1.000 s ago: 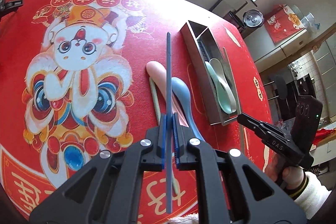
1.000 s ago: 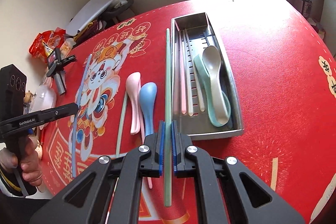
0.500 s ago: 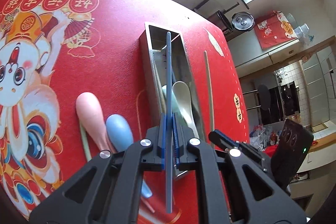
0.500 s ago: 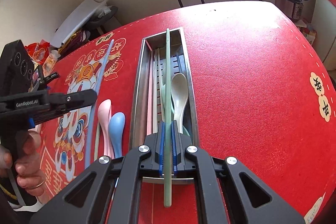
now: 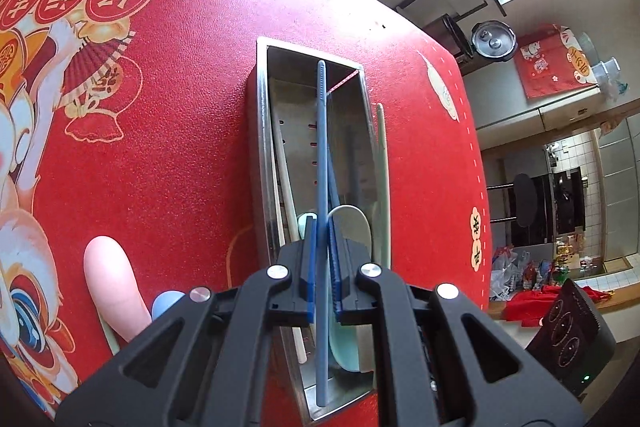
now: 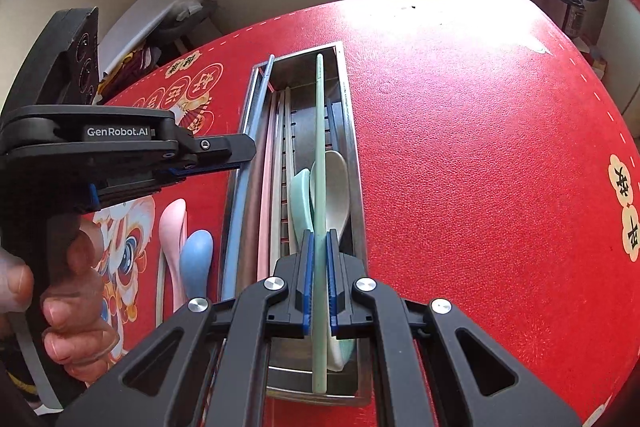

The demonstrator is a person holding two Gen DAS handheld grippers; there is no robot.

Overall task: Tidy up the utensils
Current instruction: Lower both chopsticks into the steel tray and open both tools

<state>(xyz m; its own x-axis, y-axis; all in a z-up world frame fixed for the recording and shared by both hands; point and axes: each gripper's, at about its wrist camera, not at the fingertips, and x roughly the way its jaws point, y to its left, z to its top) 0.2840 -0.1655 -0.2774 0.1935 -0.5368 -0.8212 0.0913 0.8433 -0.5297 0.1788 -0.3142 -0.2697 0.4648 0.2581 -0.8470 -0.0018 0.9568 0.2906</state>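
The blue chopstick (image 5: pixel 321 163), clamped in the left gripper (image 5: pixel 321 281), and the green chopstick (image 6: pixel 319 163), clamped in the right gripper (image 6: pixel 319 285), both run lengthwise above the steel tray (image 6: pixel 357 187), tips pointing away. The tray holds chopsticks (image 6: pixel 266 187) and two spoons (image 6: pixel 340 187); a pink spoon (image 6: pixel 173 227) and a blue spoon (image 6: pixel 197 259) lie on the red mat (image 6: pixel 480 147) beside it

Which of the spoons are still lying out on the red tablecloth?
The pink spoon and blue spoon, left of the metal tray; the mint and cream spoons lie inside it.
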